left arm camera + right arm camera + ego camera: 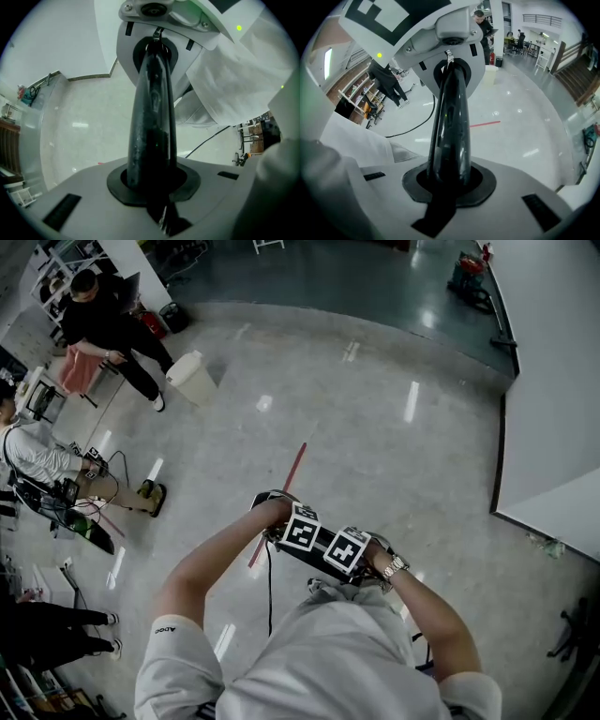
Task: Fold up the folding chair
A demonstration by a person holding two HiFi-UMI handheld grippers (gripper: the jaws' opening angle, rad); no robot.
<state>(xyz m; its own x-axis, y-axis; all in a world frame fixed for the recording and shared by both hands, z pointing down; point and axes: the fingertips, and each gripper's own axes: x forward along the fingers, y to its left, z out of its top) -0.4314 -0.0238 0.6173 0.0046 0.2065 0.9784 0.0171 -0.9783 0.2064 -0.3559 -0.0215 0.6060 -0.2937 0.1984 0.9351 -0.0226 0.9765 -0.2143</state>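
No folding chair shows in any view. In the head view both grippers sit side by side just in front of the person's body and point steeply down at the floor. The left gripper [299, 532] and the right gripper [345, 551] show mostly as their marker cubes, and the jaws are hidden beneath. In the left gripper view the left gripper [154, 51] has its black jaws pressed together with nothing between them, and the right gripper's white body [159, 18] stands just past their tips. The right gripper [452, 70] looks the same, with the left gripper's body [440, 35] beyond.
A red tape line [281, 498] runs across the glossy grey floor ahead. A white bin [192, 378] stands at the back left near a standing person [103, 329]. Another person [37, 451] sits at the left among cables. A white partition [553, 381] fills the right.
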